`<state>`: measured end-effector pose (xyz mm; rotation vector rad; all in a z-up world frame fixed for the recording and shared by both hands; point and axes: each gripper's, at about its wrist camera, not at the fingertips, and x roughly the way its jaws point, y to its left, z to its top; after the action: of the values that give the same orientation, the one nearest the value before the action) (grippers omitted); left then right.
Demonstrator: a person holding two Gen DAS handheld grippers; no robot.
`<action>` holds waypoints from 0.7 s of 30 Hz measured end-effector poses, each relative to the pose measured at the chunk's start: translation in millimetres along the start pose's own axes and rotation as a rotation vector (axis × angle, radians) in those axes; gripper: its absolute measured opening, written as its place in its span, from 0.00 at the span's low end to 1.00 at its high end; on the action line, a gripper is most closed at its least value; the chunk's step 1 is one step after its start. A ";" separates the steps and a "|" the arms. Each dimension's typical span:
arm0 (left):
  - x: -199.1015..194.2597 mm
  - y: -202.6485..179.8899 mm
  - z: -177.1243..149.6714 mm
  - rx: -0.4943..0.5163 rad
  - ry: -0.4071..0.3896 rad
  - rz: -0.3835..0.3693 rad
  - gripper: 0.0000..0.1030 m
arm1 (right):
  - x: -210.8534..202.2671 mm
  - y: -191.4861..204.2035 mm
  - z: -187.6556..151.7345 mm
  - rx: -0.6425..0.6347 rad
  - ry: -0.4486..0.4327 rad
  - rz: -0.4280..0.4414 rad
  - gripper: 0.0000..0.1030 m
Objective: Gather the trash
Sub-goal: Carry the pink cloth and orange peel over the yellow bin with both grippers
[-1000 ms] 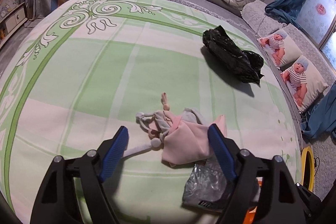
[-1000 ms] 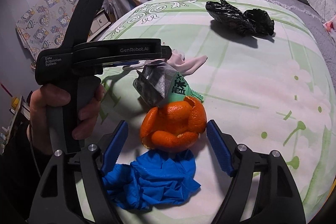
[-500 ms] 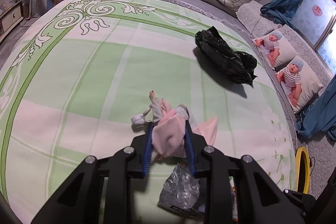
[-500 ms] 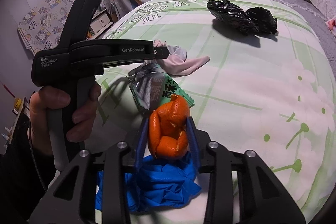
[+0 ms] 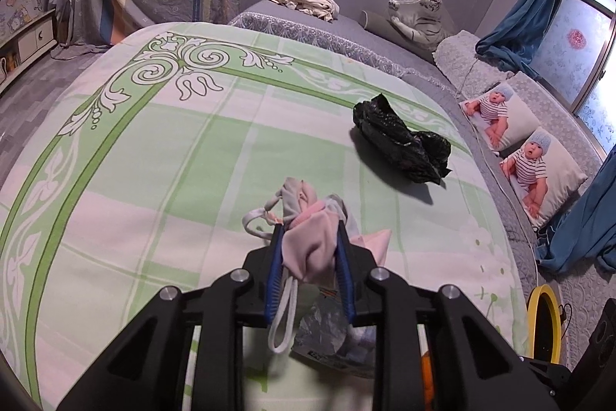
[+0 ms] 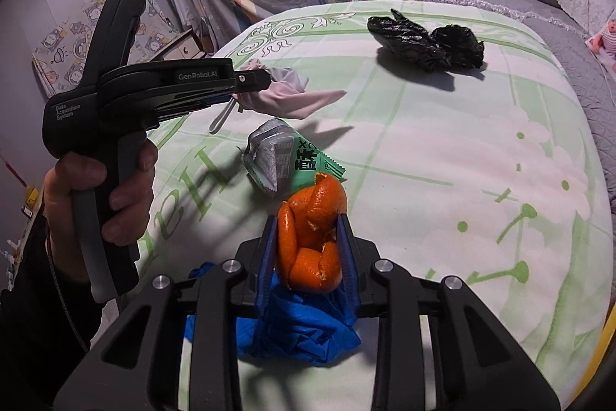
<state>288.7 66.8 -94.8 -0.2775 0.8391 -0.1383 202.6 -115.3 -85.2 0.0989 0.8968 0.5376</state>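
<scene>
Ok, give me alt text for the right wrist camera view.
The right tongs are shut on an orange peel, above a crumpled blue glove on a green patterned bedspread. To the left, the left tongs hold pink cloth; a black bag lies farther back.

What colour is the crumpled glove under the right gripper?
Blue. The glove shows best in the right wrist view, below the orange peel.

The left gripper reads "GenRobot.AI" and "Data Acquisition System"; the green wrapper shows "酥".
</scene>
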 end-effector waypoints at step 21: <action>-62.5 -44.6 -0.9 0.051 -0.116 -0.049 0.22 | -79.2 -35.4 -17.3 0.088 -0.155 -0.033 0.28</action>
<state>246.1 38.3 -37.6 -0.2558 0.7130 -0.1870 163.9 -186.7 -50.0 0.2022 0.7696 0.4536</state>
